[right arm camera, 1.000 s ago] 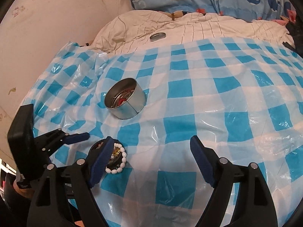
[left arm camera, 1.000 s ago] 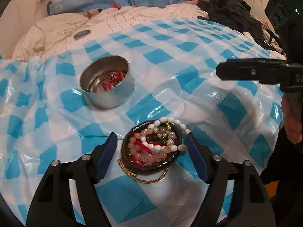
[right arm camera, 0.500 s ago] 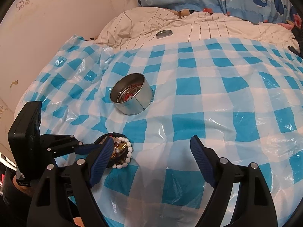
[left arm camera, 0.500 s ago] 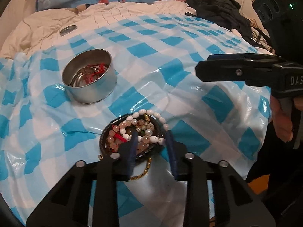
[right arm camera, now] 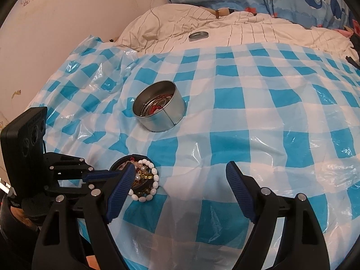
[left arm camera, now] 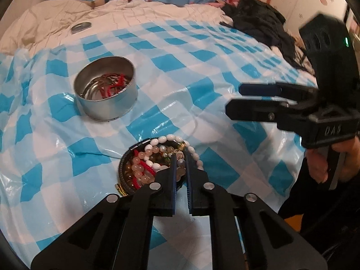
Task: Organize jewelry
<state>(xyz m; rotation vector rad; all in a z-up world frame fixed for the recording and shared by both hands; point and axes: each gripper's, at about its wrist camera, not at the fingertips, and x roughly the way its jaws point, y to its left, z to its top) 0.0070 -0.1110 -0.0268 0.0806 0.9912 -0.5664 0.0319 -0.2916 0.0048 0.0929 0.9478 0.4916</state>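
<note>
A heap of bead bracelets (left arm camera: 144,166) and a gold chain lies in a shallow black dish on the checked sheet, with a white bead bracelet (left arm camera: 171,138) hanging over its rim. My left gripper (left arm camera: 181,157) reaches into the heap, its jaws closing, and a pale bead of one strand is pinched between the tips. Beyond stands a round metal tin (left arm camera: 105,90) with red cord and rings inside. My right gripper (right arm camera: 180,168) hovers open over the sheet to the right of the heap (right arm camera: 144,175), with nothing between its fingers. The tin (right arm camera: 159,108) is farther back.
A blue-and-white checked plastic sheet (right arm camera: 247,117) covers the bed. A metal lid (right arm camera: 198,35) lies on the cream quilt behind it. Dark clothes (left arm camera: 258,22) are piled at the far right, whale-print pillows at the back. A hand (left arm camera: 319,166) holds the right gripper's handle.
The left gripper's jaws have gone from wide apart around the dish to nearly together on a bead in the heap. The right gripper stays open and has barely moved.
</note>
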